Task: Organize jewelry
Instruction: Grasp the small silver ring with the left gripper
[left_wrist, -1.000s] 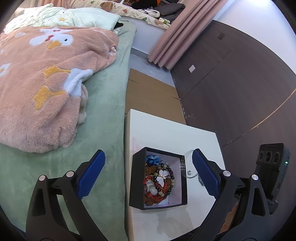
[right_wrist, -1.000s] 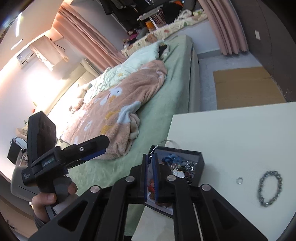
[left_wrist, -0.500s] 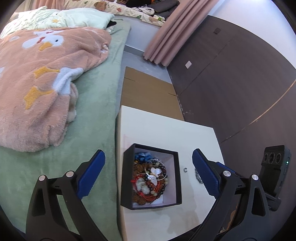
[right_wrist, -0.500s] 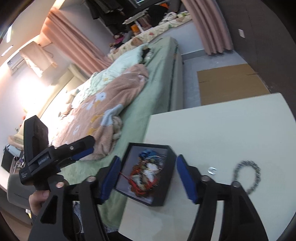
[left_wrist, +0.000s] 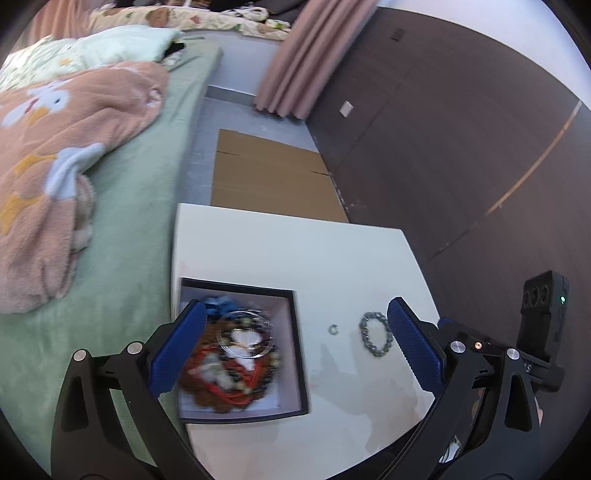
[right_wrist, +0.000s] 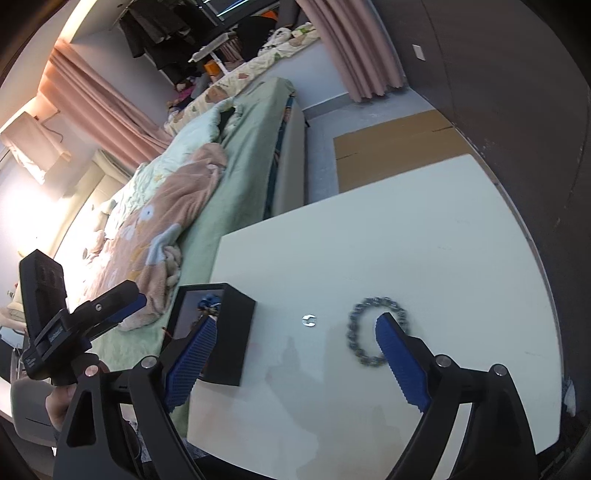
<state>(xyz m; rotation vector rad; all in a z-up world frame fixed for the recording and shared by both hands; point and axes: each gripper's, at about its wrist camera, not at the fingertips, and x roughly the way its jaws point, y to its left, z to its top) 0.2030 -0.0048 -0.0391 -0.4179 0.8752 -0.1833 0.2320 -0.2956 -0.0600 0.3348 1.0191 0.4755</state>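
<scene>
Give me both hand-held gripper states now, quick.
Left hand-held gripper: open, holding nothing.
Right hand-held gripper: open, jaws have just been opening, nothing between them.

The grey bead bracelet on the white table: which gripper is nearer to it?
Right. The right gripper has one finger over the bracelet; the left gripper hovers above the black box, beside it.

Black jewelry box (left_wrist: 242, 350), open, square, pale lining, at the white table's (left_wrist: 295, 258) bed-side edge; holds red, brown and dark bead strands under a clear bangle. Beside the box: small silver open ring (right_wrist: 308, 320), then grey bead bracelet (right_wrist: 373, 332), flat
</scene>
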